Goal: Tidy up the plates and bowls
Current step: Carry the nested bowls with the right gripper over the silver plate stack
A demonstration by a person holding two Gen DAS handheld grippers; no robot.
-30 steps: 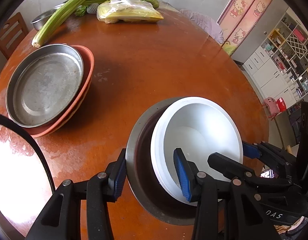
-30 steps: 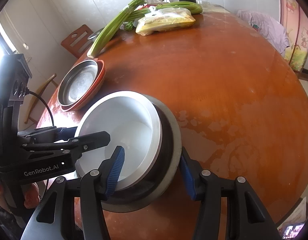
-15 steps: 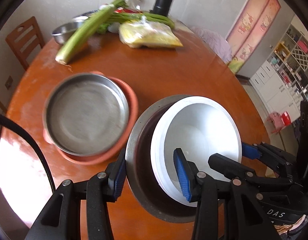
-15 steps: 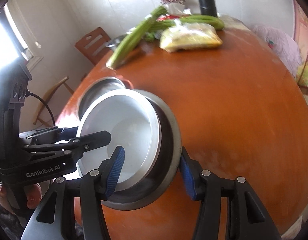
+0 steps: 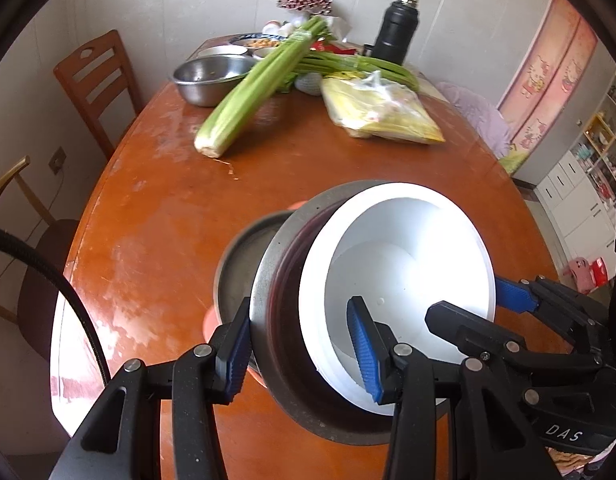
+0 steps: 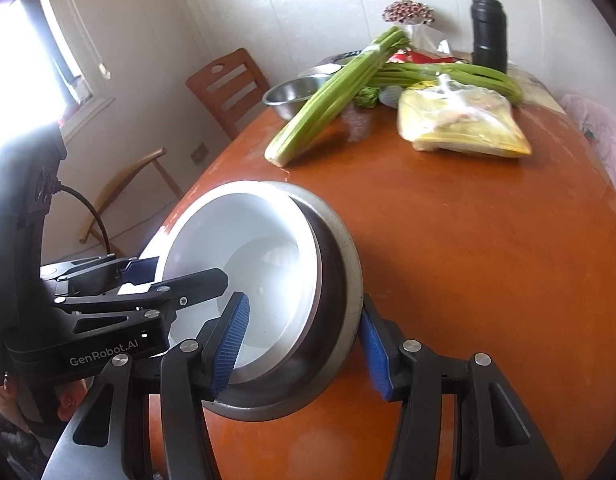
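Both tongs hold one stack: the left tongs and right tongs each clamp opposite rims of the steel bowl with the white bowl nested inside. Just beyond and below the left tongs sits the steel plate on the orange plate, partly hidden by the stack. The stack likely goes down there, off to the left tongs' side.

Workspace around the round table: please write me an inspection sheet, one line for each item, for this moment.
Surface: brown round table, worn pale patches, window glare at its left edge.
Job's things: white bowl nested in steel basin, both held tilted; steel pan on an orange plate behind them.
Clutter: celery, yellow bag, steel bowl, black flask.
Grippers: left gripper and right gripper each clamp the stack's rim, on opposite sides.
Cables: black cable, left edge.
Surroundings: wooden chair, white shelves.
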